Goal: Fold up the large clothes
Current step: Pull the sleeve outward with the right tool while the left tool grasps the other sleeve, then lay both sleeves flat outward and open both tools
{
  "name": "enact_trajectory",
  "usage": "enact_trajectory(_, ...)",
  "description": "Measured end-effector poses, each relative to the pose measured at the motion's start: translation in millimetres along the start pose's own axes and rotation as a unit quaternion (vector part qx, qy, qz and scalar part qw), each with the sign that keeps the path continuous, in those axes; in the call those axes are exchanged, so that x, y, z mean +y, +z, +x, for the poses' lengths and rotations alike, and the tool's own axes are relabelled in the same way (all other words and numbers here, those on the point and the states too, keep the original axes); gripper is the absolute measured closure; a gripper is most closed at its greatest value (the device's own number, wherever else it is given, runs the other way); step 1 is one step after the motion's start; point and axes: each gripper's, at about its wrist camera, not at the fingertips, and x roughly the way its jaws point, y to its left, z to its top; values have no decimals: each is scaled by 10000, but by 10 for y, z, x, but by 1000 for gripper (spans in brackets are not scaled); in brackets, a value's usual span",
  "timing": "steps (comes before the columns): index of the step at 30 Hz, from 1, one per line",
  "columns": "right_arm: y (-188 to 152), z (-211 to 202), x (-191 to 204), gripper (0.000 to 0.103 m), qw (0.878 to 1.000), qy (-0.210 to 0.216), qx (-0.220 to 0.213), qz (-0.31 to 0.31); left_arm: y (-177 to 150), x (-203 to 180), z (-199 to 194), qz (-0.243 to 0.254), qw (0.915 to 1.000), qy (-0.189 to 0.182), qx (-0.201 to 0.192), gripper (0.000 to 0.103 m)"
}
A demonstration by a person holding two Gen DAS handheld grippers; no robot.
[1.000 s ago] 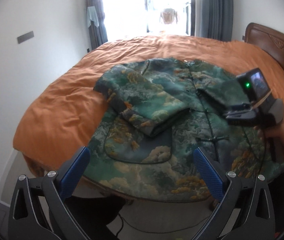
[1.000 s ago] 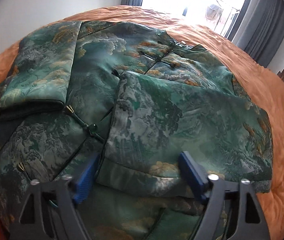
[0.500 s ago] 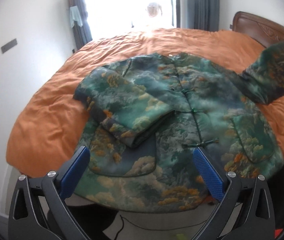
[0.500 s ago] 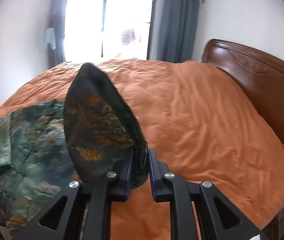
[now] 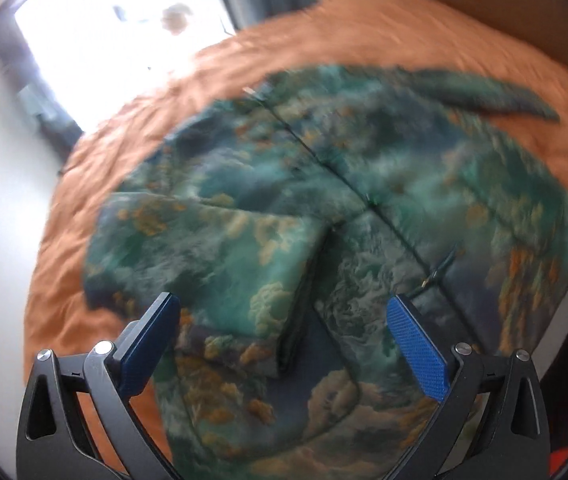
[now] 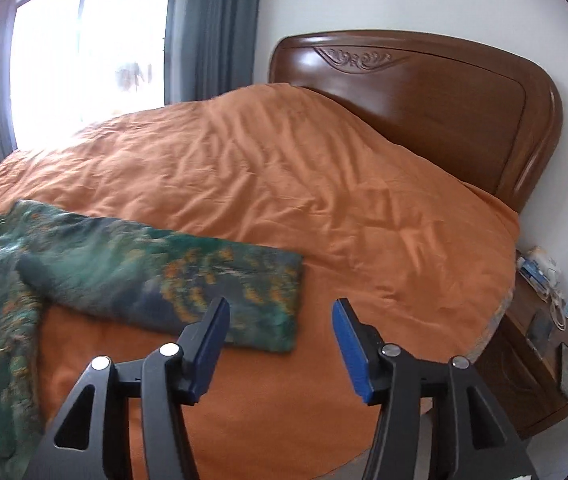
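Lit by daylight from an overexposed window [image 6: 84,52] at far left. Heavily motion-blurred in left wrist view; sharp in right, with fisheye-curved, dark-vignetted edges.

My left wrist view looks down from close above the jacket [image 5: 364,208] on the orange bedspread [image 5: 364,36], facing the far window [image 5: 104,32], tilted and blurred. My right wrist view sits low at the near bed edge, facing the far headboard [image 6: 424,92]. Both share the jacket's outstretched sleeve [image 6: 188,280] and the bedspread.
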Motion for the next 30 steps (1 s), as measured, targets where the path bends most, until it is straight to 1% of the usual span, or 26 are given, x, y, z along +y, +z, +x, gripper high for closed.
enact_trajectory(2, -127, -279, 266, 44, 9985, 518, -137, -64, -6, 4, 322, 254, 9991, -24, 337, 0)
enact_trajectory(4, -221, -475, 619, 43, 9945, 1028, -177, -110, -30, 45, 594, 369, 9977, 5, 572, 1)
enact_trajectory(6, -317, -673, 973, 43, 9889, 1465, -191, -159, -65, 128, 779, 270, 9970, -91, 717, 0)
enact_trajectory(7, -355, -776, 1162, 43, 9861, 1638, -194, -202, -88, 178, 820, 128, 9970, -256, 714, 0)
enact_trajectory(8, -402, -883, 1336, 43, 9831, 1803, -203, -246, -105, 233, 830, -37, 9966, -438, 695, 6)
enact_trajectory(9, -436, -973, 1514, 43, 9802, 1952, -205, -277, -125, 282, 814, -193, 9956, -634, 657, 22)
enact_trajectory(10, -476, -1071, 1638, 43, 9768, 2108, -215, -311, -141, 315, 784, -300, 9942, -815, 627, 31)
enact_trajectory(11, -526, -1186, 1764, 43, 9740, 2226, -239, -358, -159, 338, 741, -360, 9939, -860, 583, 66)
enact_trajectory(12, -561, -1275, 1857, 43, 9715, 2313, -280, -440, -177, 368, 691, -431, 9935, -882, 569, 92)
enact_trajectory(13, -607, -1366, 1996, 43, 9699, 2352, -318, -553, -197, 421, 625, -559, 9930, -900, 528, 92)
enact_trajectory(15, -673, -1532, 2170, 43, 9674, 2366, -409, -801, -220, 574, 398, -795, 9928, -862, 248, 93)
enact_trajectory(17, -692, -1635, 2291, 43, 9646, 2422, -410, -957, -266, 826, 96, -1151, 9915, -604, -96, 93)
enact_trajectory(19, -708, -1691, 2357, 43, 9629, 2451, -406, -1053, -353, 1175, -222, -1621, 9855, -249, -436, 94)
enact_trajectory(21, -720, -1736, 2406, 43, 9616, 2486, -409, -1084, -521, 1574, -527, -2190, 9731, 167, -692, 94)
enact_trajectory(22, -715, -1731, 2406, 43, 9615, 2490, -410, -1090, -608, 1785, -646, -2451, 9653, 458, -781, 94)
enact_trajectory(23, -714, -1738, 2407, 43, 9613, 2495, -423, -1087, -711, 1998, -747, -2724, 9553, 789, -839, 94)
enact_trajectory(24, -708, -1728, 2406, 43, 9612, 2504, -439, -1076, -829, 2209, -825, -3014, 9431, 1110, -858, 94)
enact_trajectory(25, -691, -1714, 2403, 43, 9610, 2512, -440, -1072, -943, 2415, -875, -3311, 9292, 1398, -858, 94)
enact_trajectory(28, -691, -1686, 2437, 43, 9600, 2556, -384, -1075, -1371, 2959, -906, -4108, 8822, 2182, -736, 92)
enact_trajectory(29, -694, -1678, 2442, 43, 9596, 2569, -363, -1086, -1523, 3113, -866, -4353, 8654, 2403, -624, 87)
enact_trajectory(30, -701, -1675, 2446, 43, 9593, 2582, -342, -1090, -1678, 3247, -807, -4567, 8500, 2584, -464, 78)
